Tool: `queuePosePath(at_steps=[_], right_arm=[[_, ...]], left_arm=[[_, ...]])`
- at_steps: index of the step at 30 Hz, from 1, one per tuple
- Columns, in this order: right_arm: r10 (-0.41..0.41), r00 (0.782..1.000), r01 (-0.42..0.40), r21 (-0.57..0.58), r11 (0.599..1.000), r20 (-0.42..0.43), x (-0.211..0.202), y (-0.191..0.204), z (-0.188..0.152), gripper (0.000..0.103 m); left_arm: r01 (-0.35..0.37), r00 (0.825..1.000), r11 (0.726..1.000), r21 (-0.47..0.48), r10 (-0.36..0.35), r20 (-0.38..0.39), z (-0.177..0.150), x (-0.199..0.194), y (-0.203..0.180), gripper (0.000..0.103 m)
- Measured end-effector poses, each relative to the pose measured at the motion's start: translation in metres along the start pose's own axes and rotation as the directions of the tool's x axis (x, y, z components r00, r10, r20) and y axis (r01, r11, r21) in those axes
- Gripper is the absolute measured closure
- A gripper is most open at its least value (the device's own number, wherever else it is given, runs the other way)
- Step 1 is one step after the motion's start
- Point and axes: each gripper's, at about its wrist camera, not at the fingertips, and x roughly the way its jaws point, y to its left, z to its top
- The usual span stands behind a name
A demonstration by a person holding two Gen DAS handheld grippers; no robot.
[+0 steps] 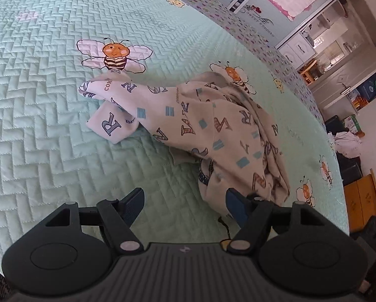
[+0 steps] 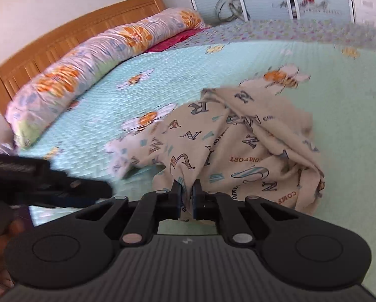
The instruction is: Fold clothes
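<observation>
On the quilt (image 1: 49, 125), letter-print garment (image 1: 213, 125) between right gripper (image 2: 186, 196) jaws.

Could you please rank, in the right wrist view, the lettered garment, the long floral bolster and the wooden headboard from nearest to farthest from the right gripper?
1. Garment: pinched in the right gripper, bunched just ahead.
2. Bolster: far left, along the bed's head.
3. Headboard: behind the bolster, against the wall.
</observation>
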Motion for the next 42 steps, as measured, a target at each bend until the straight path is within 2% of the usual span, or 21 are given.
queuePosePath(at_steps=[3,5,9,13,20,25,27,32,33,34,35,36,39,42], right_arm=[[0.039,0.999,-0.038,0.037,0.999,-0.013,-0.010,0.004,-0.010,0.095],[0.062,0.998,-0.061,0.053,0.997,-0.009,-0.017,0.007,-0.012,0.095],[0.088,0.996,-0.088,0.072,0.994,0.005,-0.028,0.009,-0.011,0.095],[0.092,0.996,-0.092,0.091,0.992,0.004,-0.031,0.006,-0.012,0.095],[0.099,0.995,-0.100,0.172,0.980,0.016,-0.035,-0.007,-0.014,0.095],[0.075,0.997,-0.074,0.185,0.980,0.002,-0.032,-0.009,-0.017,0.095],[0.071,0.997,-0.069,0.181,0.981,-0.007,-0.030,-0.009,-0.018,0.095],[0.055,0.998,-0.052,0.142,0.988,-0.022,-0.029,-0.003,-0.020,0.095],[0.052,0.998,-0.048,0.134,0.990,-0.025,-0.029,-0.002,-0.020,0.095],[0.049,0.998,-0.045,0.127,0.991,-0.028,-0.029,-0.001,-0.020,0.095],[0.046,0.998,-0.042,0.119,0.992,-0.030,-0.029,0.000,-0.020,0.095],[0.042,0.999,-0.038,0.111,0.993,-0.033,-0.029,0.001,-0.021,0.095],[0.029,0.999,-0.025,0.084,0.996,-0.043,-0.028,0.003,-0.021,0.093],[0.011,0.998,-0.007,0.068,0.998,-0.057,-0.030,0.000,-0.018,0.085]], left_arm=[[0.013,0.999,1.000,-0.024,-0.014,-0.034,-0.001,0.010,-0.003,0.029],[0.045,0.997,0.997,-0.065,-0.049,-0.057,-0.003,0.015,-0.001,0.029],[0.087,0.994,0.989,-0.116,-0.095,-0.059,-0.002,0.020,0.004,0.029],[0.094,0.993,0.988,-0.123,-0.102,-0.056,0.006,0.024,0.002,0.029],[0.155,0.984,0.970,-0.185,-0.168,-0.058,0.009,0.020,0.014,0.029],[0.194,0.975,0.960,-0.202,-0.211,-0.063,0.006,0.016,0.015,0.029],[0.192,0.977,0.961,-0.202,-0.207,-0.059,0.008,0.019,0.013,0.029],[0.126,0.986,0.966,-0.224,-0.146,-0.075,0.014,0.040,0.008,0.029],[0.117,0.987,0.967,-0.226,-0.139,-0.082,0.014,0.044,0.006,0.031],[0.116,0.987,0.969,-0.218,-0.137,-0.084,0.014,0.047,0.004,0.038],[0.114,0.988,0.975,-0.190,-0.131,-0.084,0.015,0.048,0.000,0.060],[0.106,0.989,0.982,-0.154,-0.120,-0.086,0.014,0.049,-0.005,0.090],[0.083,0.994,0.994,-0.066,-0.088,-0.069,0.012,0.043,-0.016,0.094],[0.076,0.996,0.997,-0.029,-0.077,-0.042,0.008,0.035,-0.014,0.094]])
